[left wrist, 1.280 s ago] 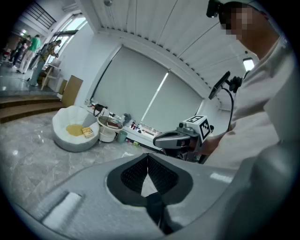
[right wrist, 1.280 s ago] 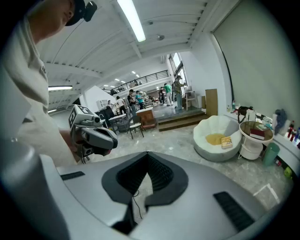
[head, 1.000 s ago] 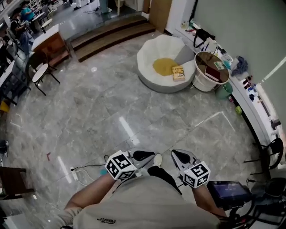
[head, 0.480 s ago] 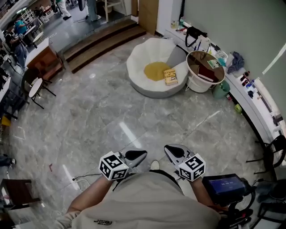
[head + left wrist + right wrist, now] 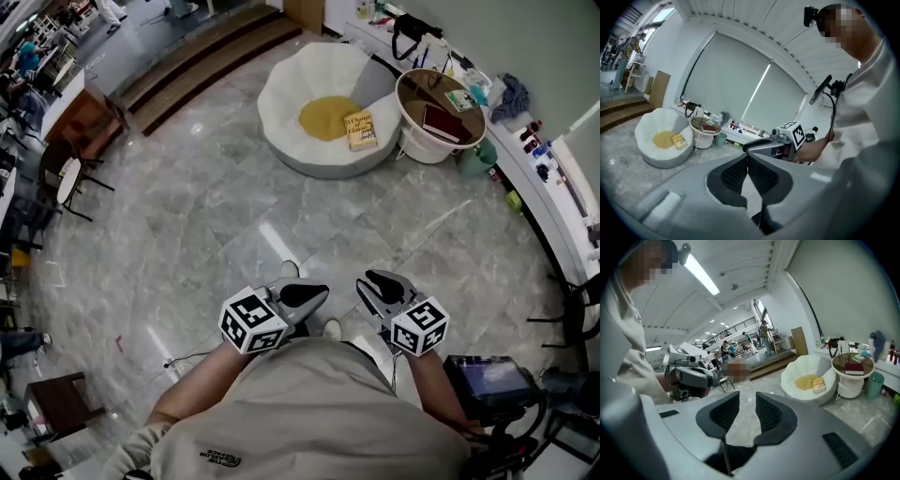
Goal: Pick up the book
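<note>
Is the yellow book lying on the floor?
No, the yellow book lies in the white chair, next to its yellow cushion.

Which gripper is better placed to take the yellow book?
Probably right: both are far from the yellow book, but the right gripper has just been opening its jaws, empty; the left gripper is shut.

We count two tools: the left hand-held gripper [image 5: 321, 292] and the right hand-held gripper [image 5: 371, 280]. Well ahead of them, one white seat [image 5: 281, 103], one round table [image 5: 417, 94] and two books, the yellow book [image 5: 361, 129] and the red book [image 5: 441, 122].
</note>
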The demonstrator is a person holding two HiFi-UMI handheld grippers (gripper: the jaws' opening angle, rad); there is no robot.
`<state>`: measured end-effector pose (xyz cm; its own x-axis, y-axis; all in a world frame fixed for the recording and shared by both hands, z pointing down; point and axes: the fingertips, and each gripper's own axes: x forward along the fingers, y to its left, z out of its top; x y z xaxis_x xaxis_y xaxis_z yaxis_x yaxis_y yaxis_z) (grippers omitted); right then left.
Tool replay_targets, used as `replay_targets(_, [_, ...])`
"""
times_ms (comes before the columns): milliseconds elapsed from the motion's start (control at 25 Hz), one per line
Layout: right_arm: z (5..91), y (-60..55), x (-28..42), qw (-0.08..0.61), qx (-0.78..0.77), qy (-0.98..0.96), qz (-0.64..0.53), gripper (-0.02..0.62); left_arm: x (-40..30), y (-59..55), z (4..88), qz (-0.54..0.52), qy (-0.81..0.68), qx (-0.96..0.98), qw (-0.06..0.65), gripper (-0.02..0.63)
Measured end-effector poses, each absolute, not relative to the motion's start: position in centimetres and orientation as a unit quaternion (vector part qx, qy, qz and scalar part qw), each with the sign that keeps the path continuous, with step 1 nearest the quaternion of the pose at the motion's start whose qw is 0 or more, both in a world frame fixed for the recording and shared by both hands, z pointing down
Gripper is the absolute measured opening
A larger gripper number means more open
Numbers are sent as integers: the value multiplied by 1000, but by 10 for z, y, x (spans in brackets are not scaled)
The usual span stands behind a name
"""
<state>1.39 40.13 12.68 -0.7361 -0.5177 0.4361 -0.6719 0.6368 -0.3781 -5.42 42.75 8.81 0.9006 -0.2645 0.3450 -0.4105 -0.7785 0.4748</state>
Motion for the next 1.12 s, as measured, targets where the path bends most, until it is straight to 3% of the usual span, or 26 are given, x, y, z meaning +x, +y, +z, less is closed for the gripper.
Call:
replay_targets(640, [185, 126, -24, 129, 445, -813, 353, 126, -137, 134, 132, 169, -74, 949, 255, 8])
replay_targets(880, [223, 111, -7, 119, 458, -778, 413, 135, -153, 126, 132, 167, -89, 943, 275, 8])
replay_targets(1120, [330, 14, 42, 111, 452, -741, 485, 138, -134, 34, 180, 186, -99, 930, 302, 8])
